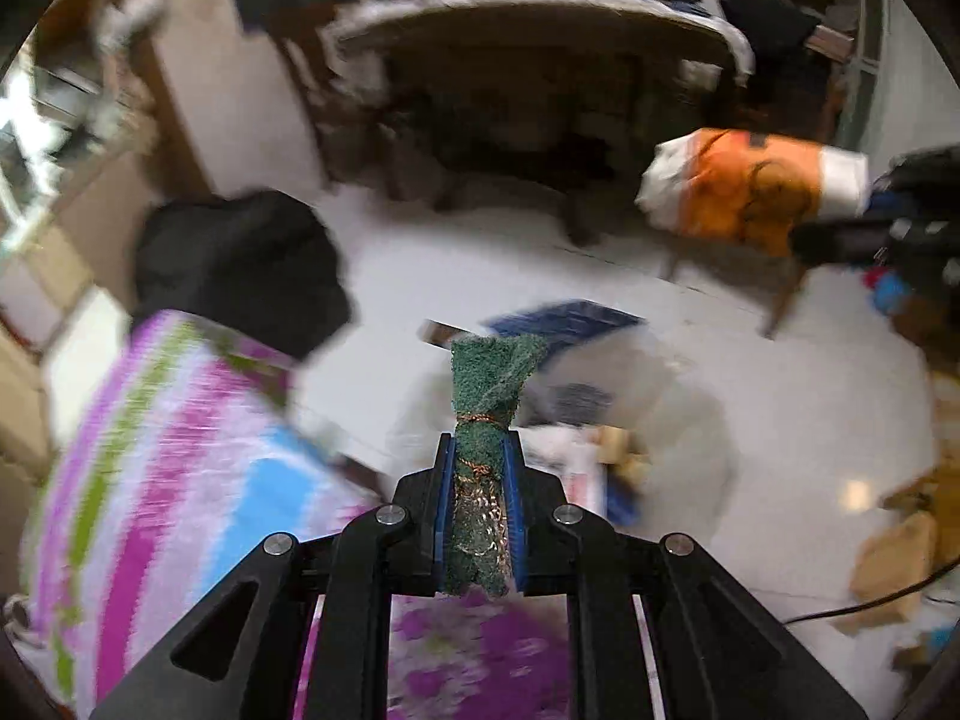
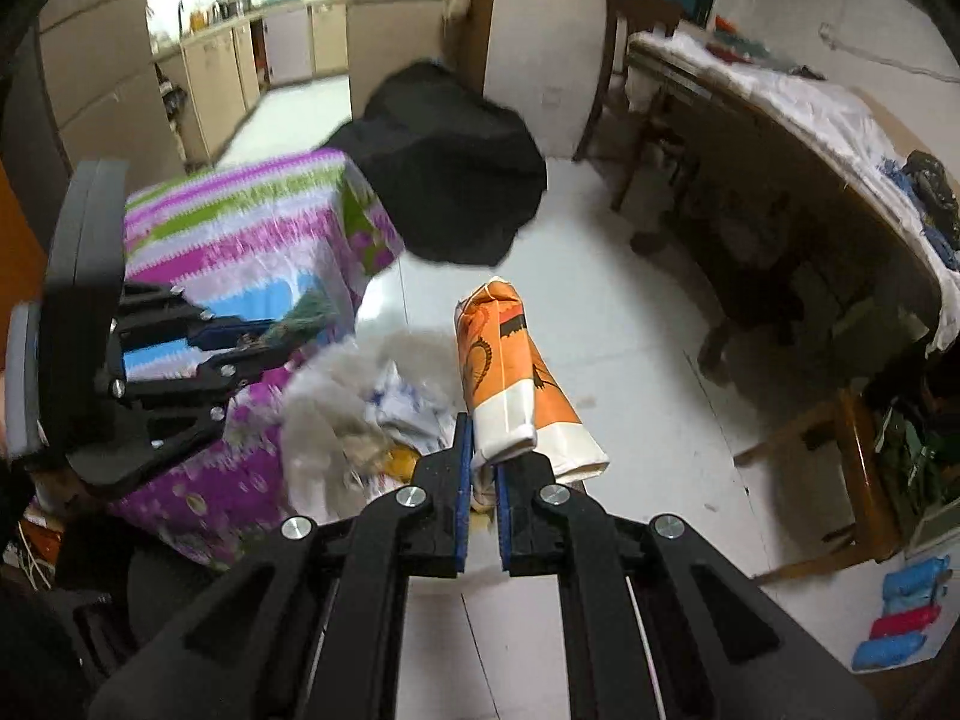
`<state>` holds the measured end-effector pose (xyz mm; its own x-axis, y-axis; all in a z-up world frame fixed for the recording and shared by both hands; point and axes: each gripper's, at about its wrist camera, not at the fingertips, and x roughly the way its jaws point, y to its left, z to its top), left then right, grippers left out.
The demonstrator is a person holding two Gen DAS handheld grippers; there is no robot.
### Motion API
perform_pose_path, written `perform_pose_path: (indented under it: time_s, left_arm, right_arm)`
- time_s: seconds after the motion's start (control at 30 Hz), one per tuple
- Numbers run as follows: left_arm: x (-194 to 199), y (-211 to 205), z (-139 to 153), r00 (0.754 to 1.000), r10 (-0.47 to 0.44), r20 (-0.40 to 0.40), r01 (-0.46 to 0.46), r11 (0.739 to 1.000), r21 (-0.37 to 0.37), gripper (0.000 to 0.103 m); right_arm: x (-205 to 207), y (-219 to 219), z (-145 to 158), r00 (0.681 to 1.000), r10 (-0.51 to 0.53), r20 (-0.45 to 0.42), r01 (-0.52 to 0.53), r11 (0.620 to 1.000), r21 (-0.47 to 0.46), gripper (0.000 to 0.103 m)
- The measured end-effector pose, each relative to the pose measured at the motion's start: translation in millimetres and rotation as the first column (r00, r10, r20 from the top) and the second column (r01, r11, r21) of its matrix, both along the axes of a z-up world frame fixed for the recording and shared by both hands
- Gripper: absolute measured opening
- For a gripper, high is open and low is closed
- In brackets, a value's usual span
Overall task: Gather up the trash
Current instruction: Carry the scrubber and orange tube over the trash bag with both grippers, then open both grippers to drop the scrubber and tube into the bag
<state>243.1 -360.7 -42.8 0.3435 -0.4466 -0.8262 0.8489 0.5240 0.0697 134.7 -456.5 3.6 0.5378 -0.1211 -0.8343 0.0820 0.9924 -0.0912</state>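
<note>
My left gripper [image 1: 480, 450] is shut on a green scouring pad [image 1: 489, 396] tied with copper wire, held above a translucent trash bag [image 1: 600, 420] of waste. My right gripper [image 2: 485, 438] is shut on an orange and white carton [image 2: 510, 372], also above the trash bag [image 2: 360, 408]. The carton [image 1: 750, 186] shows in the left wrist view at the right, in the air. The left gripper [image 2: 252, 342] shows at the left of the right wrist view with the pad [image 2: 306, 315].
A table with a pink, green and blue striped cloth [image 2: 240, 228] stands at the left, a black cloth [image 2: 444, 162] on its far corner. A wooden table [image 2: 810, 138] with chairs [image 2: 840, 468] is at the right. The floor [image 2: 600, 312] is white tile.
</note>
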Motion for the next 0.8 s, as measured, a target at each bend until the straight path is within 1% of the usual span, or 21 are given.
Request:
perform_pose_path:
  time_s: [0.1,0.3,0.37,0.53,0.8]
  left_arm:
    - [5,-14,-12,0.999,-0.027,-0.028,0.028,0.999,0.026,0.016]
    - [16,-12,-35,0.999,-0.026,-0.046,0.029,0.997,0.066,0.016]
    - [18,-12,-38,0.998,-0.027,-0.051,0.031,0.997,0.071,0.016]
    - [21,-15,-47,0.998,-0.039,-0.054,0.043,0.995,0.084,0.016]
    - [28,-18,-49,0.997,-0.042,-0.072,0.048,0.996,0.080,0.016]
  right_arm:
    - [8,-1,-14,0.999,0.005,-0.052,-0.004,1.000,0.018,0.006]
    - [17,-4,-32,0.995,0.000,-0.102,0.005,0.999,0.053,0.006]
    - [21,-6,-38,0.993,-0.005,-0.118,0.013,0.998,0.067,0.006]
    - [30,-7,-39,0.987,0.003,-0.160,0.010,0.997,0.078,0.006]
    - [43,-2,-42,0.971,0.044,-0.236,-0.025,0.996,0.082,0.006]
